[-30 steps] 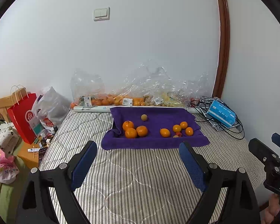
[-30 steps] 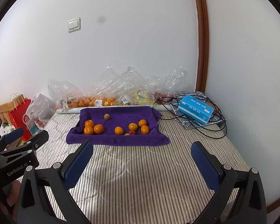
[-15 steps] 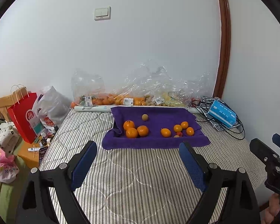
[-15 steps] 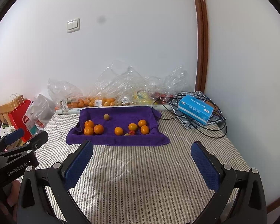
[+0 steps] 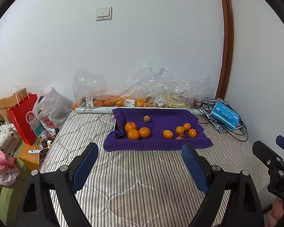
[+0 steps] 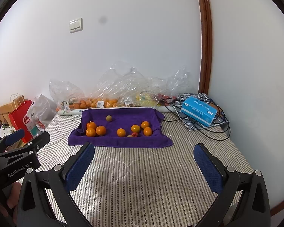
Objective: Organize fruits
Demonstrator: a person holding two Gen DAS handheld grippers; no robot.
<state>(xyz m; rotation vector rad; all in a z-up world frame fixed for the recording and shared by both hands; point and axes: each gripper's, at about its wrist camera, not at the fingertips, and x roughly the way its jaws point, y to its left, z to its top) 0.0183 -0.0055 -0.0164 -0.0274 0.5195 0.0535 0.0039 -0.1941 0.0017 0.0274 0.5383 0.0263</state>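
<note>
Seven round orange citrus fruits (image 5: 133, 134), one small greenish-brown fruit (image 5: 146, 118), one tiny red fruit (image 5: 182, 136) on purple towel (image 5: 161, 143) atop striped mattress (image 5: 138, 179). Left gripper (image 5: 140, 162), right gripper (image 6: 144, 162): both spread, empty, short of towel.

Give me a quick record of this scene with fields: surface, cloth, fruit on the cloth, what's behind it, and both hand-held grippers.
surface: striped mattress
cloth: purple towel, spread flat near the wall
fruit on towel: three oranges clustered left, four more right, one small pale fruit behind
behind towel: clear bags of fruit
right side: blue box on black cables
left hand-held gripper: open, empty
right hand-held gripper: open, empty
</note>
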